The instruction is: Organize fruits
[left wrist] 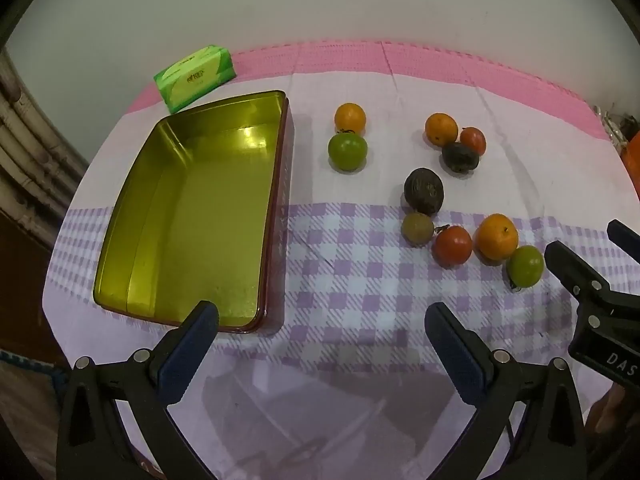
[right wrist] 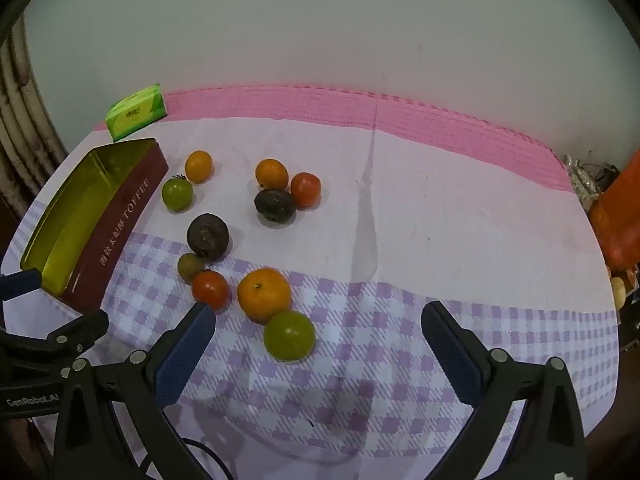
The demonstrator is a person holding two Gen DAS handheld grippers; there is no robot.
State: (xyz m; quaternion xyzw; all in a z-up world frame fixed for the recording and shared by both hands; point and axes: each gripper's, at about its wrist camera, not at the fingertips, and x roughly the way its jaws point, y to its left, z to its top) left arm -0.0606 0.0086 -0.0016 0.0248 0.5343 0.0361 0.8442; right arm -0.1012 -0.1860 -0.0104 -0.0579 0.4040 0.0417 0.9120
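A gold-lined red tin (left wrist: 192,216) stands open and empty at the left; it also shows in the right wrist view (right wrist: 120,216). Several fruits lie loose on the cloth to its right: oranges (left wrist: 496,237) (right wrist: 264,294), green tomatoes (left wrist: 525,266) (right wrist: 289,335), red tomatoes (left wrist: 453,245) (right wrist: 210,289) and dark passion fruits (left wrist: 423,191) (right wrist: 208,237). My left gripper (left wrist: 322,316) is open and empty, just in front of the tin's near corner. My right gripper (right wrist: 318,316) is open and empty, close above the nearest green tomato; it shows at the right edge of the left wrist view (left wrist: 588,256).
A green tissue pack (left wrist: 195,77) lies behind the tin on the pink mat (left wrist: 440,60). A checked cloth (right wrist: 400,340) covers the table. Orange objects (right wrist: 620,216) sit beyond the table's right edge. A wall stands behind.
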